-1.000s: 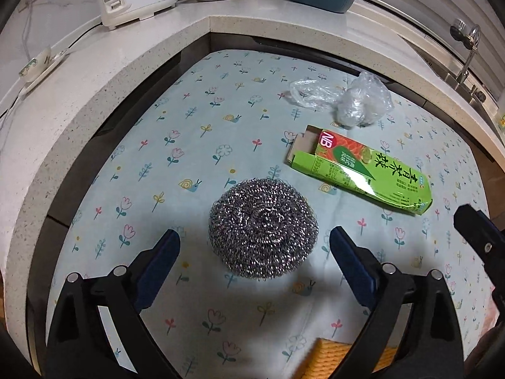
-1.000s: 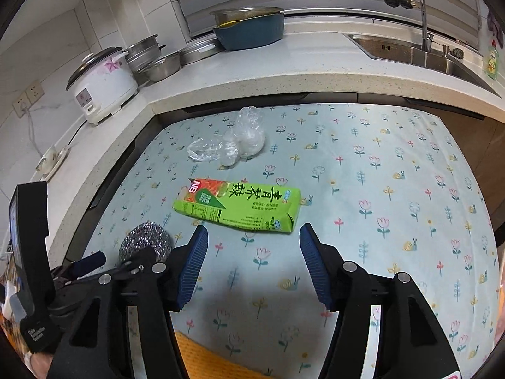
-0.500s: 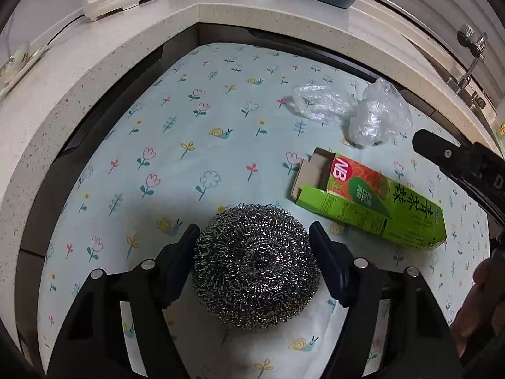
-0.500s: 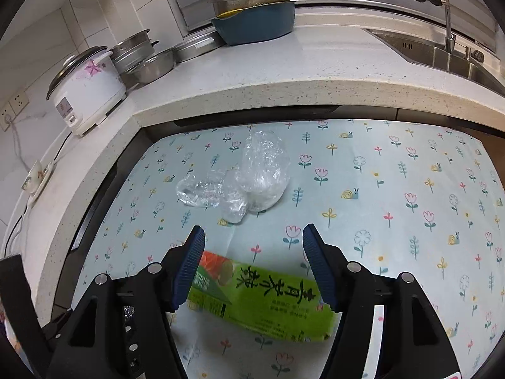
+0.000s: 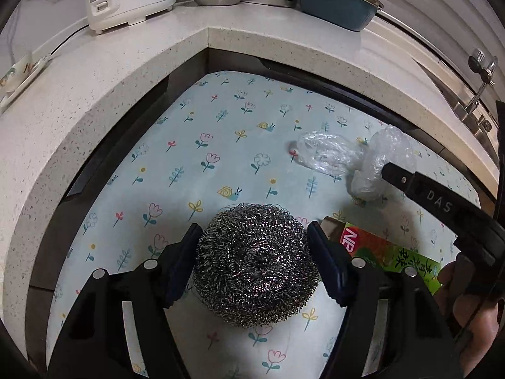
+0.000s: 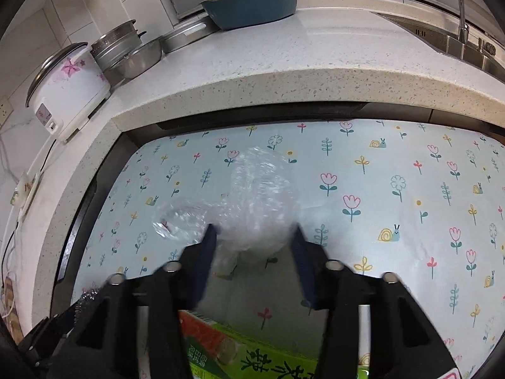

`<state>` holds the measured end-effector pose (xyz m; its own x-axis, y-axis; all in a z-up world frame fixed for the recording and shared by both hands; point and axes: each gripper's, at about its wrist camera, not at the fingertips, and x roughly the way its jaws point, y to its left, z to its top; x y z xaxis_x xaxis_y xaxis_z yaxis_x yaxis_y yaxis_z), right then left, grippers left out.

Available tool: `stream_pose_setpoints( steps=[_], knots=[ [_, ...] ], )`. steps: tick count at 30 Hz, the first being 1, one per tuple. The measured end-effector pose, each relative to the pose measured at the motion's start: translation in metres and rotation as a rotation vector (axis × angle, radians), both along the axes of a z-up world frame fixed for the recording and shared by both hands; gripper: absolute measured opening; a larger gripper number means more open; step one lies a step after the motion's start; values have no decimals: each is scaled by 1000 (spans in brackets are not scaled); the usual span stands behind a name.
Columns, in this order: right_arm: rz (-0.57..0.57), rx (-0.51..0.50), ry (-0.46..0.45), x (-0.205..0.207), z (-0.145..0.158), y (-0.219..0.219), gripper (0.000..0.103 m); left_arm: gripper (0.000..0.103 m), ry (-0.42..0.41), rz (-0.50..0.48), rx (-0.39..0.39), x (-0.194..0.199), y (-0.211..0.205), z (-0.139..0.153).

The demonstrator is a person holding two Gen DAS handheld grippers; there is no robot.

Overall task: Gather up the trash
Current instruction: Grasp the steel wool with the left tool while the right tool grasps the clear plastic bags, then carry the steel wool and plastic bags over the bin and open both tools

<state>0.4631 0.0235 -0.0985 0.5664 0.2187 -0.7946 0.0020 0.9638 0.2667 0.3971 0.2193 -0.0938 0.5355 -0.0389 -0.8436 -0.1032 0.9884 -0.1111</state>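
Observation:
A round steel wool scrubber (image 5: 255, 265) lies on the flowered mat. My left gripper (image 5: 252, 243) has a finger on each side of it, touching or nearly so. A crumpled clear plastic bag (image 6: 252, 202) lies further back; it also shows in the left wrist view (image 5: 353, 161). My right gripper (image 6: 254, 240) is open, with the bag's near end between its fingertips. A green drink carton (image 6: 252, 357) lies flat under the right gripper; in the left wrist view the carton (image 5: 394, 255) is right of the scrubber.
A speckled white counter (image 6: 284, 63) wraps the mat's far and left sides. On it stand a white rice cooker (image 6: 66, 88), steel bowls (image 6: 135, 57) and a blue basin (image 6: 252, 3). A sink and tap (image 6: 460, 15) are at the far right.
Both grippers moved forward. The left fingers closed in around the scrubber. The right gripper passed over the carton and reached the plastic bag.

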Motion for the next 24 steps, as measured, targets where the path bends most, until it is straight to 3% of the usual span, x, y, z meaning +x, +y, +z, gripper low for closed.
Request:
stream_pose_setpoints(
  steps=[2, 13, 24],
  knots=[
    [-3, 8, 0, -3, -1, -2, 7, 65, -4, -2, 3, -2, -3, 3],
    [-58, -6, -109, -66, 48, -41, 7, 65, -55, -65, -9, -31, -42, 39],
    [-182, -29, -161, -164, 86, -120, 7, 65, -102, -202, -7, -90, -127, 79]
  ],
)
